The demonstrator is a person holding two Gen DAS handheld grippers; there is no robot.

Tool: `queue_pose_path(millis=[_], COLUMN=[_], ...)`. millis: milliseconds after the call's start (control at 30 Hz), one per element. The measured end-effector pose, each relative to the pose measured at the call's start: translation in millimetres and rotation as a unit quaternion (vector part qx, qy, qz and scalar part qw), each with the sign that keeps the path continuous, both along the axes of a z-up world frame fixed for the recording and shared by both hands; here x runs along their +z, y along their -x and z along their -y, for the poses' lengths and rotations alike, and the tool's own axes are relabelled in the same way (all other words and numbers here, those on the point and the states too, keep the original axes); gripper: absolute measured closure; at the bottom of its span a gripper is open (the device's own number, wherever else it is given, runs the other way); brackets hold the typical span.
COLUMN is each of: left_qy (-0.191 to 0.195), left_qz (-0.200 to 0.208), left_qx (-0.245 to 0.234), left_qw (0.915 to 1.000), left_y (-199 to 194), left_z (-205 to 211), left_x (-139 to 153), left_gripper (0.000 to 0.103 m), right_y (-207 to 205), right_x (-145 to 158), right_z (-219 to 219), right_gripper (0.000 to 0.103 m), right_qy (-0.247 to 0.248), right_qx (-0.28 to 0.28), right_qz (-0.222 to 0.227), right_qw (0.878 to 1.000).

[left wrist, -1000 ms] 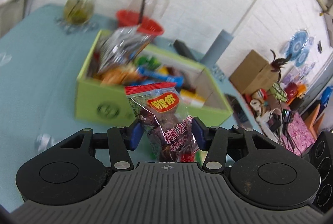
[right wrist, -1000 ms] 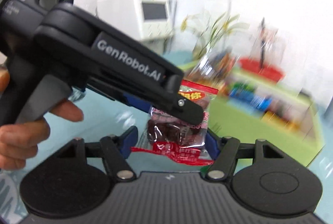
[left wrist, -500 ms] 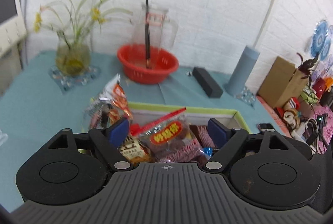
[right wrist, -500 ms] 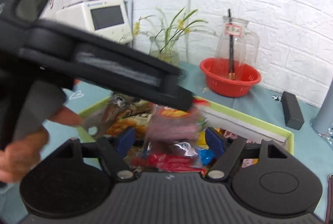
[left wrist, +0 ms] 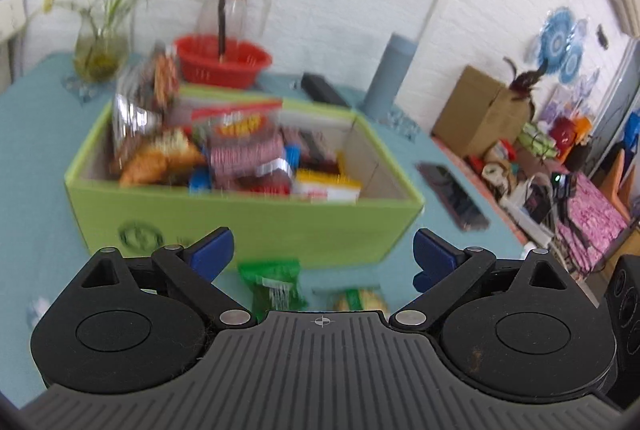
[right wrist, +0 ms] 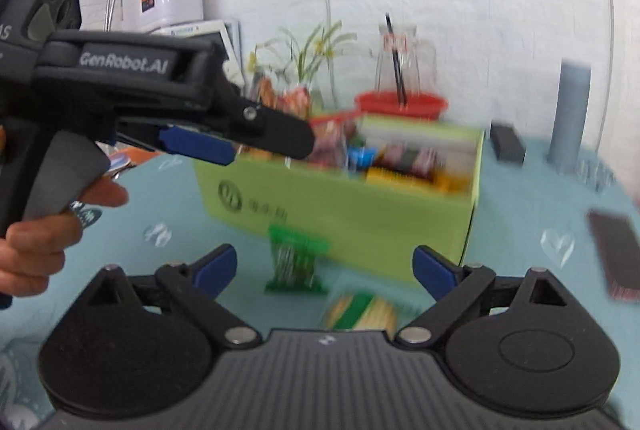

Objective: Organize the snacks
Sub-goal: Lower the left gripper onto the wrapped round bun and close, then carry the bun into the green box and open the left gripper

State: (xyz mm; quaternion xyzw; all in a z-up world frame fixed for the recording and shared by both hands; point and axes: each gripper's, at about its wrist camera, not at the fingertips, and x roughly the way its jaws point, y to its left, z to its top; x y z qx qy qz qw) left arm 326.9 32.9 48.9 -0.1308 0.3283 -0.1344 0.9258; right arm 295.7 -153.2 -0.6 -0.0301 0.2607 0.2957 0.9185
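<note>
Moved since a second ago: red snack packet, then between both grippers, now among contents of green box (left wrist: 248,222). Left gripper (left wrist: 320,254) and right gripper (right wrist: 324,266): jaws opening wide, nothing between. Green packet (left wrist: 274,284) and yellow-green packet (right wrist: 360,312): on table, just before box. Risk: motion blur; hasty grasp could pinch both or shove them.

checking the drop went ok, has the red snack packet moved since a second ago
Yes. The red snack packet was between the claws, in front of the green box; now it lies inside it, among the other snacks. Both claws are opening, nothing between them.
</note>
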Motion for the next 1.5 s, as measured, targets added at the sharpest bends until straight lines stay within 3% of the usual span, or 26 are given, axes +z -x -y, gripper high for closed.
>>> queue_pose_path(millis=[133,200,333,433,467,533,700,967,1367,1400,1433,1467,1500], left_qy=[0.021,0.035,0.042,0.033,0.031,0.029,0.018,0.034,0.064,0.065,0.065,0.062,0.060], left_qz=[-0.057,-0.074,-0.094,-0.116,-0.131,-0.127,-0.123,-0.109,-0.100,-0.100,-0.098,-0.096,-0.100], left_qx=[-0.005,-0.014,-0.038,-0.064,-0.072,-0.080,-0.070,-0.059,-0.071,-0.071,-0.072,-0.070,-0.065], left_qw=[0.9981,0.9965,0.9940,0.9907,0.9883,0.9883,0.9897,0.9917,0.9904,0.9903,0.9904,0.9911,0.9911], left_y=[0,-2,-15,-32,-36,-32,0,65,72,72,72,72,72], left_z=[8,13,28,41,45,46,37,31,23,22,21,21,19], left_x=[-29,-36,-42,-52,-57,-59,-59,-64,-70,-70,-70,-70,-71], left_gripper=[0.022,0.030,0.037,0.046,0.060,0.064,0.062,0.058,0.053,0.053,0.055,0.063,0.086], right_y=[2,3,-1,-5,-5,-1,16,82,78,78,81,83,82], right_x=[-24,-29,-35,-41,-43,-43,-41,-44,-42,-42,-42,-41,-40], right_z=[-4,-4,-3,-3,-2,-3,-7,-13,-29,-30,-30,-31,-31], right_gripper=[0.009,0.009,0.010,0.010,0.009,0.008,0.007,0.007,0.004,0.005,0.020,0.038,0.042], right_qy=[0.001,0.010,0.006,0.010,0.001,0.013,0.004,0.012,0.038,0.042,0.050,0.063,0.075], right_qx=[-0.004,-0.008,-0.011,-0.007,0.000,0.004,0.038,0.053,0.035,0.025,0.009,0.003,-0.007], right_qz=[-0.026,-0.024,-0.036,-0.052,-0.054,-0.050,-0.062,-0.055,-0.047,-0.045,-0.033,-0.023,-0.018], right_qw=[1.000,1.000,0.999,0.999,0.999,0.999,0.997,0.997,0.998,0.998,0.998,0.998,0.997])
